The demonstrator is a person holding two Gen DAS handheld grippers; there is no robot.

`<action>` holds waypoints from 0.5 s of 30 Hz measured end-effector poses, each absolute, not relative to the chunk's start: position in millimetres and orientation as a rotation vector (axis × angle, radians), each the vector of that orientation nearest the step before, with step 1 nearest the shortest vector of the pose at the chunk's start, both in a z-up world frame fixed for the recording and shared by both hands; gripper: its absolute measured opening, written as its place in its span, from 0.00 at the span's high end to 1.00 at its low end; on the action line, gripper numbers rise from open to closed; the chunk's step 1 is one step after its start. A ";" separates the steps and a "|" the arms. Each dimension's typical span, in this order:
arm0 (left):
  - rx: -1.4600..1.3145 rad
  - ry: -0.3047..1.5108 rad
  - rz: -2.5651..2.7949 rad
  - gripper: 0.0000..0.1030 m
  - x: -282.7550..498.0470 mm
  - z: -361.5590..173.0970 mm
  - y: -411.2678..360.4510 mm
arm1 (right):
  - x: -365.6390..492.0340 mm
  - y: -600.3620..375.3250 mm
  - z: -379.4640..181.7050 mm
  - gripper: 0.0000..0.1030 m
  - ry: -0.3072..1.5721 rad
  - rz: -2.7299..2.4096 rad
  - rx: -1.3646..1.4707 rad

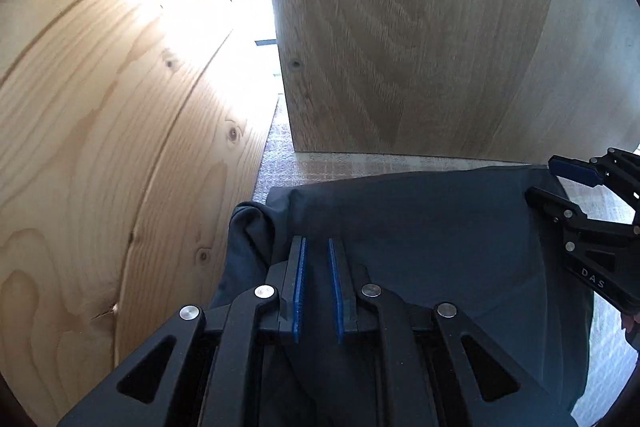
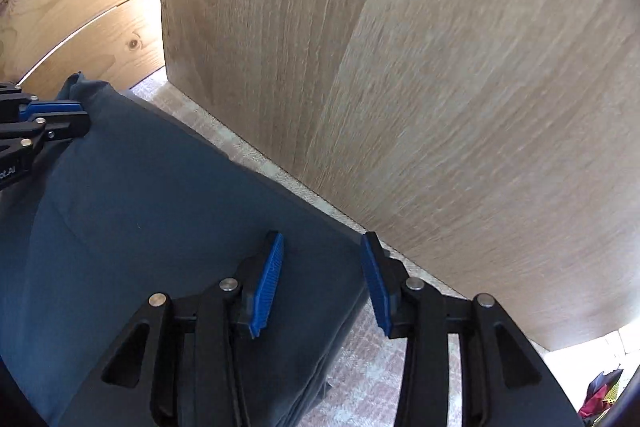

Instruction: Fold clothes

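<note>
Two grippers work over one dark blue garment (image 1: 420, 239) that lies on a pale checked cloth surface (image 1: 360, 163), close to a tall wooden panel (image 1: 400, 27) standing at twelve o'clock. In the left wrist view, the left gripper (image 1: 317, 247) sits at six o'clock with its blue pads drawn narrow, a slim gap between them, over a bunched fold at the garment's left edge; whether fabric is actually pinched between them cannot be told. A knotty pine board wall (image 1: 100, 107) fills the view from seven to eleven o'clock, with a bright strip of light between it and the panel. The right gripper (image 1: 560, 179) shows at three o'clock in that view, at the garment's far right corner. In the right wrist view, the right gripper (image 2: 322, 247) stands with its jaws spread wide, straddling the garment's (image 2: 160, 207) far edge near the foot of the panel (image 2: 400, 87), gripping nothing. The left gripper (image 2: 76, 115) appears at nine o'clock there, at the opposite corner, with the pine wall (image 2: 80, 7) behind it at ten o'clock. The checked cloth (image 2: 368, 367) shows at five o'clock beside the garment.
</note>
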State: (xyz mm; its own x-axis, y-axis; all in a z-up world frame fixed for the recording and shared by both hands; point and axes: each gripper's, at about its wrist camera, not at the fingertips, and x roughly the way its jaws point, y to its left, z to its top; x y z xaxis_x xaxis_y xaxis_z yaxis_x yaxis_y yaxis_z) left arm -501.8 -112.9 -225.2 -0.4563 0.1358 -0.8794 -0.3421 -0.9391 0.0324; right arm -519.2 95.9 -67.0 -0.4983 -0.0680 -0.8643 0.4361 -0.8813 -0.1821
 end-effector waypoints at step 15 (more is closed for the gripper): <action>-1.524 0.345 2.259 0.67 -377.8 -248.2 -143.8 | -423.0 109.1 -77.4 0.61 0.448 -2.232 1.476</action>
State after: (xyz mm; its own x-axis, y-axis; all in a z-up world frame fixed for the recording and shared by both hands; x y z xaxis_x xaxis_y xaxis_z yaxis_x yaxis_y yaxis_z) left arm -377.8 -143.8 -248.2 -0.3309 0.1821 -0.9259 -0.4502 -0.8928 -0.0147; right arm -423.0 109.1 -77.4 -0.3448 -0.1700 -0.9232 0.5131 -0.8577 -0.0336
